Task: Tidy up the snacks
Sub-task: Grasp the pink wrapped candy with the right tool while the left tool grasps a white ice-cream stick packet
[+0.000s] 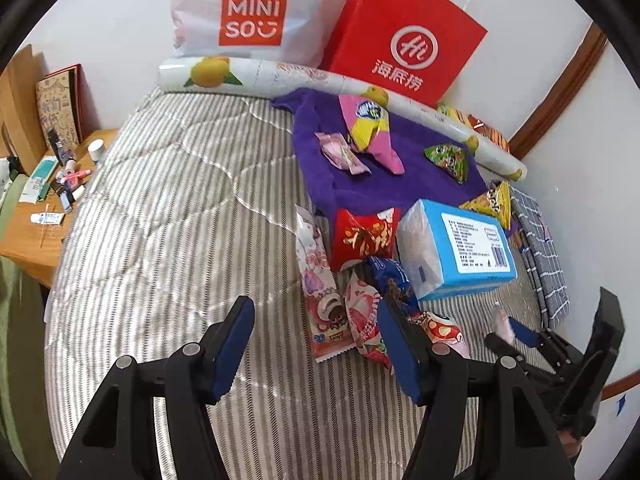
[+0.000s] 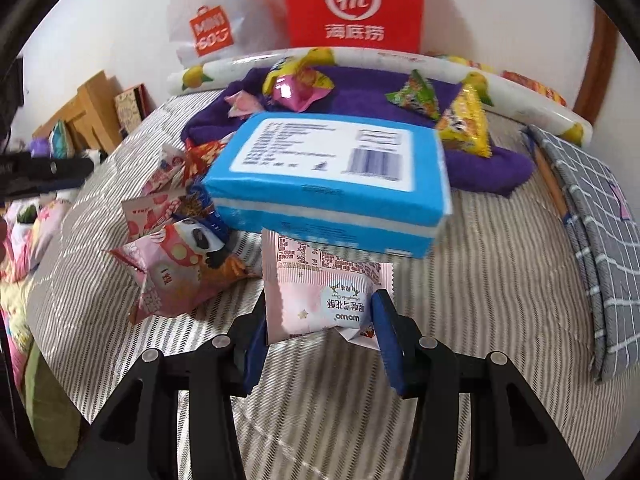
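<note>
Right gripper holds a pale pink snack packet at lower centre of the right wrist view, its blue pads pressed on the packet's two edges, apparently to carry it. Left gripper hangs half open and empty at lower centre of the left wrist view, beside loose packets. Judged destination is the purple towel at upper right, where several snacks already lie, which suggests it serves as the sorting area. A blue tissue pack sits between towel and loose snacks. Surface is a striped quilted mattress. Two shopping bags lean on the white wall behind; a cluttered wooden side table stands at left.
</note>
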